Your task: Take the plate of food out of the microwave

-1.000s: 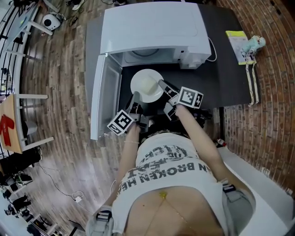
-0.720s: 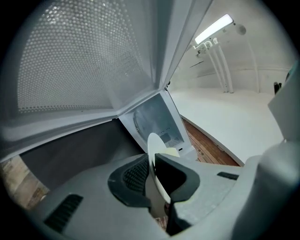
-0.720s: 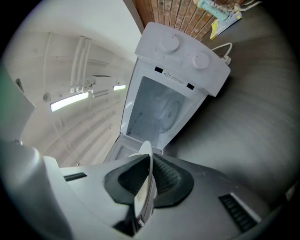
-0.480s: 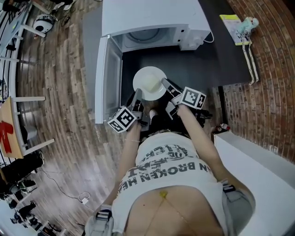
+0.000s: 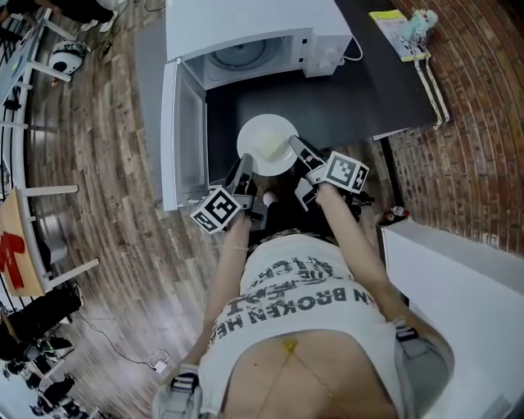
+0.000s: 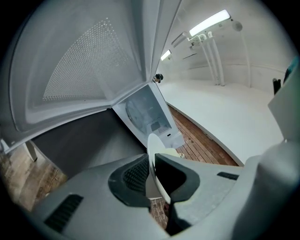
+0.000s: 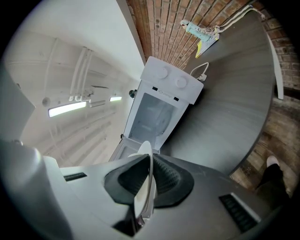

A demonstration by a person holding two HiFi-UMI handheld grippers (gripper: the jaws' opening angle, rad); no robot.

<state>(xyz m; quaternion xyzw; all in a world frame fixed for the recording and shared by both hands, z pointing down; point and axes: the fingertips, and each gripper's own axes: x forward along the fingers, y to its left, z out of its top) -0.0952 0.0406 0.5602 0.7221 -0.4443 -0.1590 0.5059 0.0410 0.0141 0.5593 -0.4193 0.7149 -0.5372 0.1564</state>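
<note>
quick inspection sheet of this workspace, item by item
surface: dark table, with the microwave standing on it
job's things: white plate with pale food, outside the microwave and held in front of it; microwave door open
clutter: yellow booklet and small toy at the table's far right corner
grippers: left gripper and right gripper each shut on the plate's rim, on opposite sides
cables: white cable beside the microwave; cords along the table's right edge
surroundings: wood floor, brick wall, white counter
</note>
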